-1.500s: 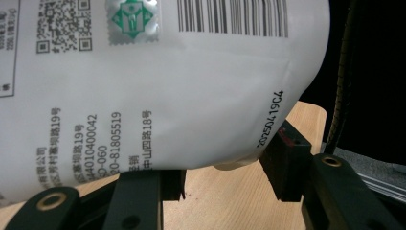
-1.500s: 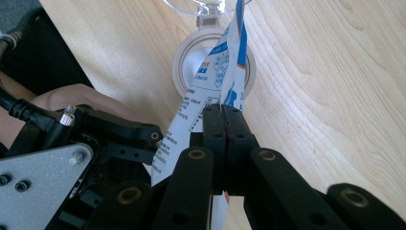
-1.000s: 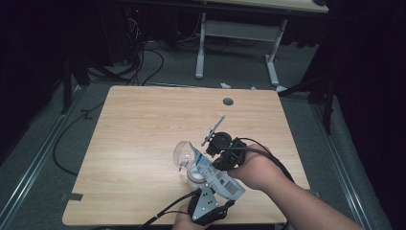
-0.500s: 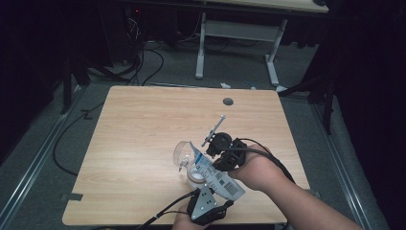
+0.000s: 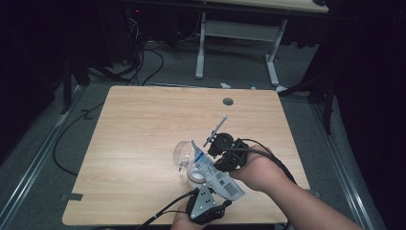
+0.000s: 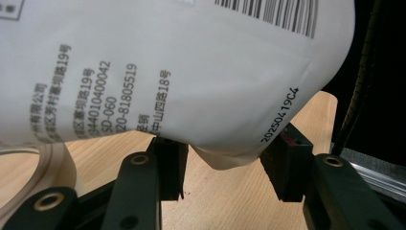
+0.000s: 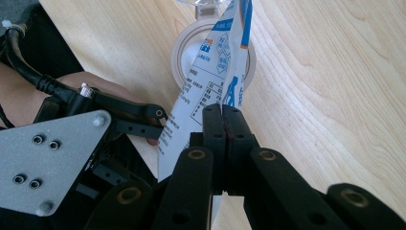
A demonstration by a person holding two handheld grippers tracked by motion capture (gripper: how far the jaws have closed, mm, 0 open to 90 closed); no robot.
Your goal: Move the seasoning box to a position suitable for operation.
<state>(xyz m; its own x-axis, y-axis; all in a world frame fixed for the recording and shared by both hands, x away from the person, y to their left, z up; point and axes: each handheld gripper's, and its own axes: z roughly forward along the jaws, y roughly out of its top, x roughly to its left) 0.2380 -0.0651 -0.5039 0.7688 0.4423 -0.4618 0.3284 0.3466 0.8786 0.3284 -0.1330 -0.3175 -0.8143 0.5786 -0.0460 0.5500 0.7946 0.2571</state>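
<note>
Right gripper (image 7: 222, 112) pinches printed pouch (image 7: 206, 81), jaws pressed together. Left gripper (image 6: 225, 163) spread around pouch bottom, not squeezing. Pouch tipped over glass cup (image 5: 182, 152). Pouring likely not finished.

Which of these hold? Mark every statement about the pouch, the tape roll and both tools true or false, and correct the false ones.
1. The right tool is shut on the pouch. True.
2. The pouch lies flat on the table. False: it is held up over the tape roll.
3. The left tool is clamped tightly shut. False: its jaws stand apart, with the pouch's lower corner just above them.
4. The pouch carries a barcode. True.
5. The tape roll sits on the floor. False: it sits on the table.
</note>
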